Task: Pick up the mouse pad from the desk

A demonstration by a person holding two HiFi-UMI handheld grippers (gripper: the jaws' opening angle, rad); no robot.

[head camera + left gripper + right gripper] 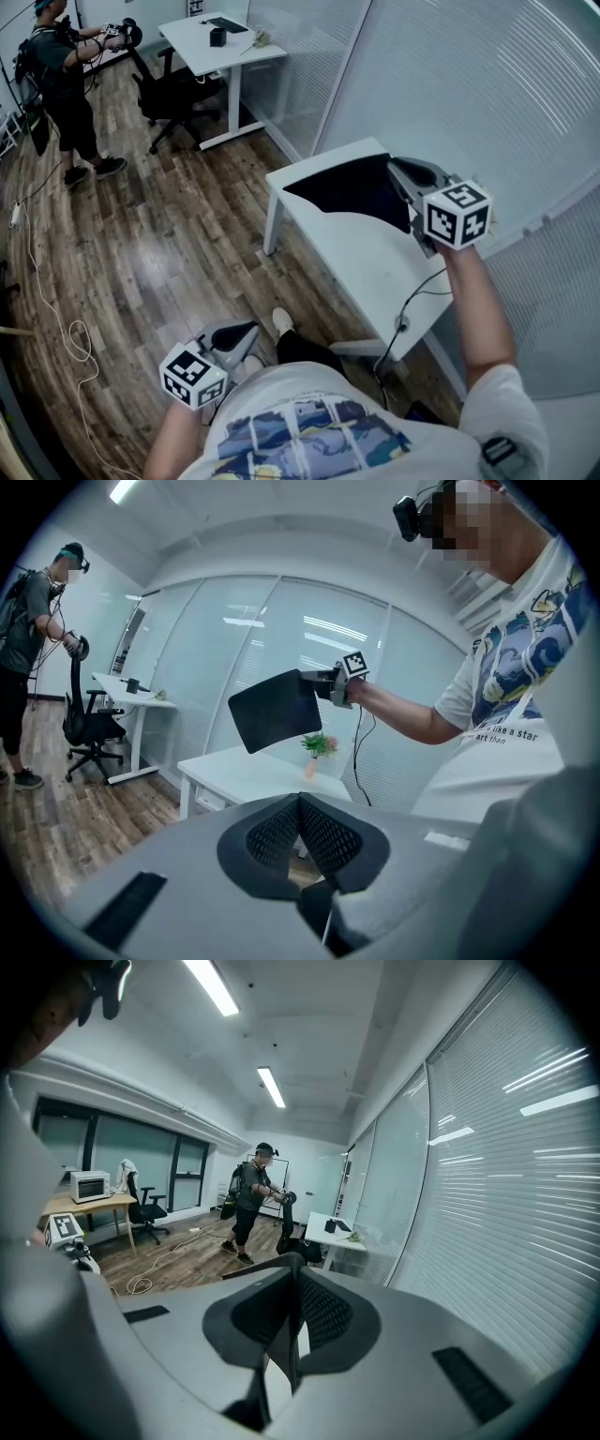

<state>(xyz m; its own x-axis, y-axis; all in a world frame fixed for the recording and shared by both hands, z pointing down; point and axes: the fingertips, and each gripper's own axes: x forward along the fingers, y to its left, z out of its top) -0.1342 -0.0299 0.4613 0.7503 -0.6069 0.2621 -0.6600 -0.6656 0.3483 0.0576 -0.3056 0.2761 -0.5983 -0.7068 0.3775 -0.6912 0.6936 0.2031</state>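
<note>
Your right gripper has its jaws nearly together, pinching one edge of the black mouse pad. From that grip the pad runs straight out ahead of the jaws, long axis along their line. It is tilted and held clear above the white desk. Your left gripper, jaws together on nothing, hangs low and well apart, so I judge any further lift belongs to the right hand alone.
</note>
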